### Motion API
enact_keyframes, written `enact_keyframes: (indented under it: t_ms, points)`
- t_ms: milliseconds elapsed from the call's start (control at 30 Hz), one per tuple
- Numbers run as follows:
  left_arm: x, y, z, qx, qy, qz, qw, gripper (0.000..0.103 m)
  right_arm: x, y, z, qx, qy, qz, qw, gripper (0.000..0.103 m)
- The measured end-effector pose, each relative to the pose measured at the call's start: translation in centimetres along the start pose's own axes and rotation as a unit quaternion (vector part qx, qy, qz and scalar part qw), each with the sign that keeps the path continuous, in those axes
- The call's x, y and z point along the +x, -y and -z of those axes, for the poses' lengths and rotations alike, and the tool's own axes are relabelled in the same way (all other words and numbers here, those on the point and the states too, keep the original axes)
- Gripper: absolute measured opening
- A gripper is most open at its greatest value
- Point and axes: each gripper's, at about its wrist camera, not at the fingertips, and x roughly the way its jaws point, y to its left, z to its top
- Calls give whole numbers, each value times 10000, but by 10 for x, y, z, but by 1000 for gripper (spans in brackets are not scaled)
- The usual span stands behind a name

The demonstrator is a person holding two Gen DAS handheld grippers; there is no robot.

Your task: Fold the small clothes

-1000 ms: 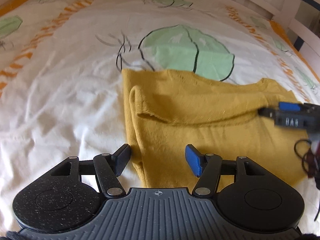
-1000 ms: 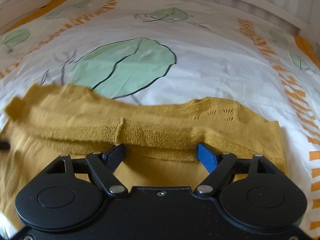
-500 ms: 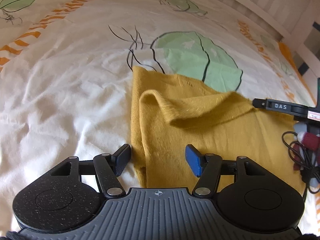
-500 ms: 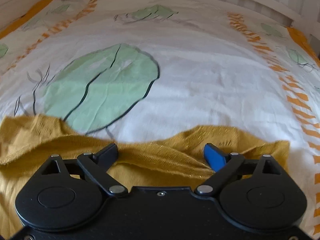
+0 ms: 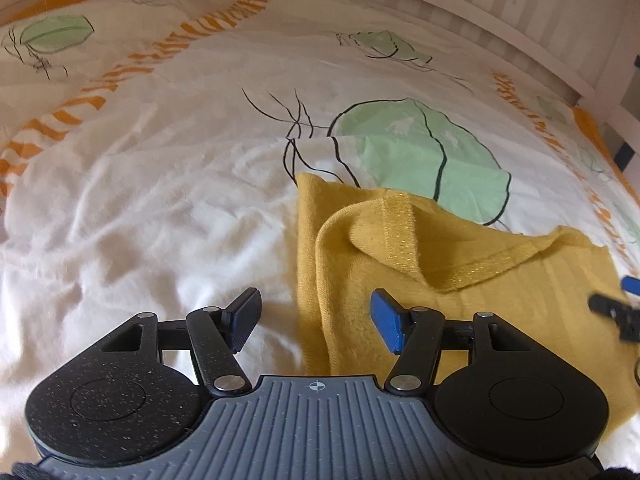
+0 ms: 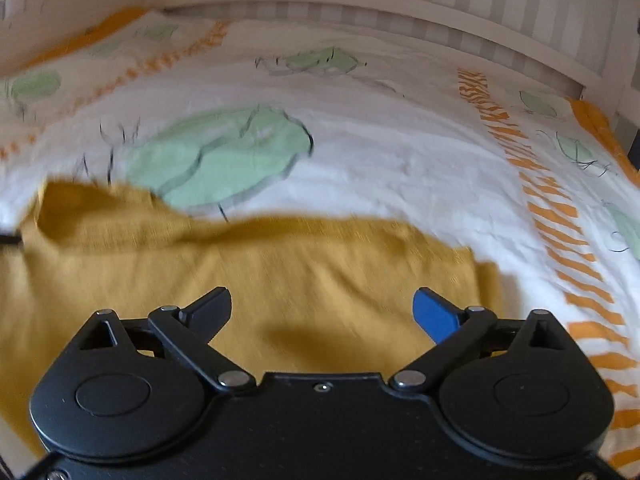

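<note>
1. A mustard-yellow knit garment (image 5: 460,304) is being left lying on the bed's leaf-print duvet (image 5: 160,208), its gold-trimmed upper edge flopped over onto itself.
2. The left tongs (image 5: 316,318) are being held partly open right above the garment's left edge, nothing pinched; one pad is over the duvet, the other over the knit.
3. The right tongs (image 6: 322,310) are being held wide apart over the garment (image 6: 280,272), nothing between them. Their jaws have just been opening.
4. The right view is being smeared by blur, so finer details can't be told.
</note>
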Motion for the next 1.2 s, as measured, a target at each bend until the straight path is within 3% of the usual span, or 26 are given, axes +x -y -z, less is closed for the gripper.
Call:
enact_keyframes:
  t_ms: [133,267,433,733,933,1200]
  points:
    - [-3,6,-2,235,231,-84,9994,59,7,10,19,108,-113,-117,9998,102]
    - [-2,13,-9,508,504,-163,9973,59,9,19,40,489,330,-384,9975,103]
    - [15,19,-20,765,463,-434,9951,59,6,22,50,638,586,-466,9951,103]
    - [44,-3,-40,-150,212,-673,9974,59,7,24,54,713,638,-507,9941,103]
    - [20,8,-31,-265,345,-849,9954,59,6,24,56,738,656,-519,9938,103]
    - [-26,35,11,133,54,-513,9986,62,6,24,56,735,654,-519,9938,103]
